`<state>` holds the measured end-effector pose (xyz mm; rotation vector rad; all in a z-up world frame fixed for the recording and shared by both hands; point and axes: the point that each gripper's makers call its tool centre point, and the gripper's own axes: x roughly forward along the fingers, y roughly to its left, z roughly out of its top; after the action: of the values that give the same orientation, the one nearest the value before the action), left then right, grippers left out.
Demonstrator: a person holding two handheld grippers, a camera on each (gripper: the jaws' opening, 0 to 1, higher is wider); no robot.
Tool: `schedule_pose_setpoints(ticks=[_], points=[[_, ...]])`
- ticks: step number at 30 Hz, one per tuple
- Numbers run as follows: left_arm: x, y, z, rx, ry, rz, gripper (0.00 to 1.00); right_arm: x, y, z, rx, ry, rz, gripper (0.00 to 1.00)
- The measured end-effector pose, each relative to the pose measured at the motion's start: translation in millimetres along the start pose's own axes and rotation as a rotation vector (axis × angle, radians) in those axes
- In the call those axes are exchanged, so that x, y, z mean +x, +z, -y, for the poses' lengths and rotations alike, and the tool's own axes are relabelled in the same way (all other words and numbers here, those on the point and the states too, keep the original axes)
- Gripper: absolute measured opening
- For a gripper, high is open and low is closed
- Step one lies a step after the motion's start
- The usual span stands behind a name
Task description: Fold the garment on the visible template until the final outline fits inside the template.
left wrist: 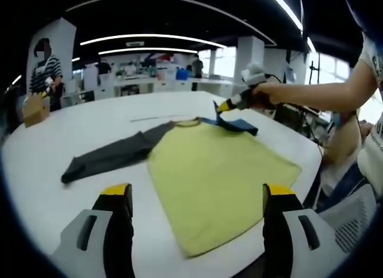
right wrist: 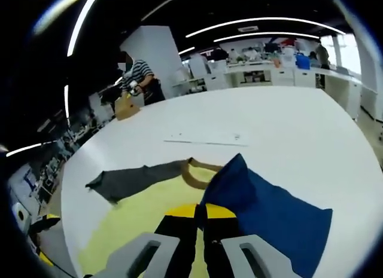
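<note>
Garment (left wrist: 221, 176) lies flat ahead of the spread left hand-held gripper (left wrist: 197, 197); right hand-held gripper (right wrist: 200, 215) pinches its blue sleeve (right wrist: 269, 212)

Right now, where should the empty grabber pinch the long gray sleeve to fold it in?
Probably at the cuff end of the gray sleeve, coming down from above. It lies flat and stretched straight out from the yellow shirt body on the white table, so its free tip lifts easiest. The left gripper is open and hovering; the right gripper is already shut on the blue sleeve.
</note>
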<state>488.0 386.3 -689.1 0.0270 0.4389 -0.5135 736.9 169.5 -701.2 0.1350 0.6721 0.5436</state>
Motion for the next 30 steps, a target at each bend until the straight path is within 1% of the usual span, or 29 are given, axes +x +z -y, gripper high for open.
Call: schedule_pose_setpoints(ticks=[4, 7, 10, 15, 19, 27, 30], points=[[-0.6, -1.7, -1.3, -0.004, 0.003, 0.001, 0.87, 5.7, 7.0, -8.6, 0.005, 0.010, 0.012, 0.00], [-1.8, -1.9, -2.3, -0.006, 0.007, 0.002, 0.87, 10.7, 10.9, -16.3, -0.007, 0.025, 0.013, 0.00], [-3.5, -2.5, -6.1, -0.011, 0.017, 0.003, 0.87, 13.1, 12.4, -20.6, -0.009, 0.033, 0.013, 0.00], [-4.1, -3.6, -6.0, -0.014, 0.019, 0.003, 0.87, 20.7, 13.7, -31.6, -0.034, 0.054, 0.000, 0.00], [-4.4, -5.2, -4.1, -0.015, 0.015, -0.003, 0.87, 24.2, 16.5, -39.2, -0.035, 0.068, 0.000, 0.00], [-3.8, -5.6, -5.9, -0.016, 0.012, -0.004, 0.87, 29.1, 19.0, -54.7, -0.080, 0.094, -0.010, 0.00], [-4.2, -5.8, -6.3, -0.016, 0.014, -0.006, 0.87, 31.3, 22.4, -60.3, -0.073, 0.110, -0.001, 0.00]])
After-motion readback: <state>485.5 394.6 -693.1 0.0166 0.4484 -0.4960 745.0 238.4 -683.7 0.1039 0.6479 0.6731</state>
